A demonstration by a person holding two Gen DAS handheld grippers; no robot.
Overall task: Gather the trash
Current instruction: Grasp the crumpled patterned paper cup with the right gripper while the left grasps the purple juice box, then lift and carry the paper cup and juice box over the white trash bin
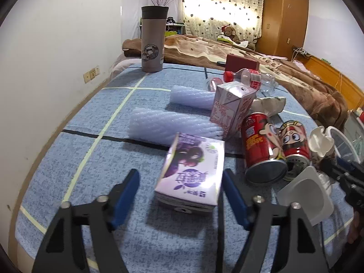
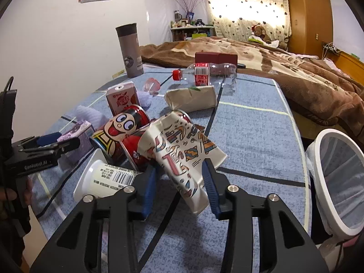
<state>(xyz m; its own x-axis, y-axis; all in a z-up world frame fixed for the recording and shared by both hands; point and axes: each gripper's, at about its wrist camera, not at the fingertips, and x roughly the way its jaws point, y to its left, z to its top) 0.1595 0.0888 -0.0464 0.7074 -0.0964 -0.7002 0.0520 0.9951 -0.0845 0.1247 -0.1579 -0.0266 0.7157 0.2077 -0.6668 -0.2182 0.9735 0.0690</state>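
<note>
The left claw [image 1: 179, 182] stands partly open astride a purple drink carton [image 1: 191, 173] that lies on its side on the blue-clothed bench [image 1: 91, 159]; its right blue pad is at the carton's edge, while the left pad stands clear of it, so the carton is not clamped. The right claw [image 2: 179, 182] is closed on a crumpled patterned paper cup [image 2: 182, 152], both blue pads pressing its lower half, the cup tilted with its mouth toward the bench's middle. Just to the cup's left lie two red cartoon cans [image 2: 127, 132] on their sides, touching each other, and a white yoghurt pot [image 2: 107, 179] lies in front of them. Behind the cans stands a pink milk carton [image 2: 122, 100], upright. Farther back lie a beige tissue pack [image 2: 193, 97] and a clear plastic bottle [image 2: 204, 70] with a red cap, near the bench's far edge. A grey tumbler [image 1: 153, 38] stands upright at the far left corner. Two rolls of white foam wrap [image 1: 168, 125] lie left of the milk carton. A white-rimmed bin [image 2: 327, 159] lined with a bag sits off the bench's right edge.
</note>
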